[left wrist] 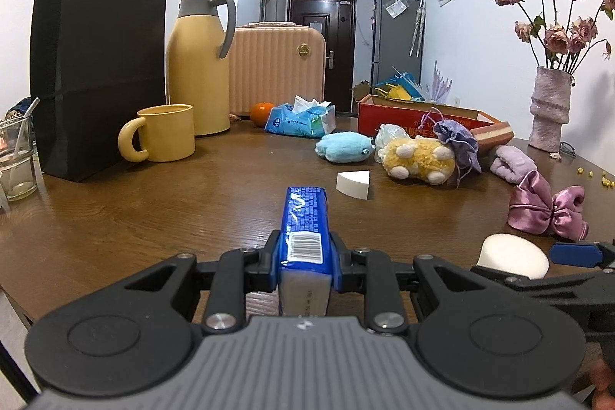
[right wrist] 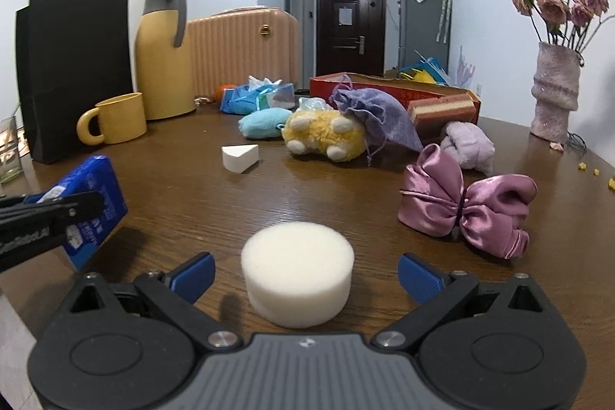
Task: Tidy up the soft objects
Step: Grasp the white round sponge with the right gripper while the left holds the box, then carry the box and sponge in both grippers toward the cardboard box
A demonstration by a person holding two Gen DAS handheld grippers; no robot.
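The left gripper (left wrist: 305, 258) has its jaws clamped on a blue tissue pack (left wrist: 305, 217), held edge-up just above the table (left wrist: 153, 217); the right gripper (right wrist: 305, 273) has its jaws wide apart, one on each side of a round sponge (right wrist: 296, 273) that stands flat on the wood, the pads not touching it

By my reading the sorting is at an early stage. One soft thing is in hand, a second is about to be gripped, and the rest lie loose: a wedge sponge (right wrist: 240, 158) alone mid-table, then a heap further back of a blue plush (right wrist: 263, 123), a yellow plush (right wrist: 324, 137) lying on its back, a lilac pouch (right wrist: 374, 117) draped on it, and a lilac towel (right wrist: 467, 144) beside a striped sponge (right wrist: 442, 112). A satin bow (right wrist: 467, 208) lies nearer, to the right. Where they are to go I cannot tell; a red box (right wrist: 384, 89) stands open behind the heap

The round sponge is cream-white, a short thick cylinder with a fine porous skin, undented. The pack is glossy film with a barcode label, slightly creased where the jaws pinch it
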